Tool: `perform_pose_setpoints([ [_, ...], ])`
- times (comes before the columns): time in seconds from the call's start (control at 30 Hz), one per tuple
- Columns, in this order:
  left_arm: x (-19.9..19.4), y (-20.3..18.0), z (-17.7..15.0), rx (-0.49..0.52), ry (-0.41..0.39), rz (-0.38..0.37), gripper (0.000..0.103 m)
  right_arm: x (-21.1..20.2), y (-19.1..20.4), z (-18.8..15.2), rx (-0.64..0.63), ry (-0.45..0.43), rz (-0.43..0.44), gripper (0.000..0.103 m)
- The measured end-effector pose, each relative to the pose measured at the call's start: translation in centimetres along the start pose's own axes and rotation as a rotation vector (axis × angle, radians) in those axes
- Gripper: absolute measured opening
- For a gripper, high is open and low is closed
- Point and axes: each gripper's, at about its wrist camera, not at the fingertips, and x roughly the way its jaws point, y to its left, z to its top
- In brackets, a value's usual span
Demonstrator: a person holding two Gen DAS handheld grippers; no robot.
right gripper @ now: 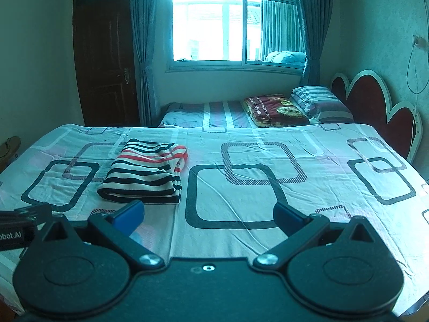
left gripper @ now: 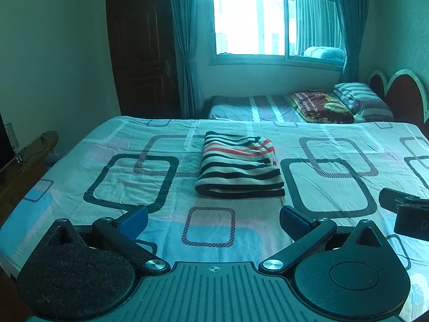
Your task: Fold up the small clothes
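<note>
The left claw (left gripper: 213, 221) is held with its blue pads spread apart and nothing between them, low over the near part of the bed (left gripper: 67, 187). The right claw (right gripper: 209, 218) is likewise spread and empty. Just beyond the left claw, a striped garment (left gripper: 238, 166) is seen lying folded into a thick rectangle on the patterned sheet, left of centre from the right wrist view (right gripper: 146, 173). The fold appears finished. It could be undone if a pad were dragged across the loose far layers, which look bunched. Only the right wrist view shows the whole red headboard (right gripper: 375, 99) and a wall cable; only the left wrist view shows the other claw's body at the right edge.
</note>
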Motion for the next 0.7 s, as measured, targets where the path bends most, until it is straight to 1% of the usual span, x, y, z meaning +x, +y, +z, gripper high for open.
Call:
perform_pose_setpoints([
  [0.7, -0.01, -0.59, 0.28, 0.013, -0.007, 0.003, 0.103, 0.19, -0.58, -0.07, 0.012, 0.009, 0.02, 0.102],
])
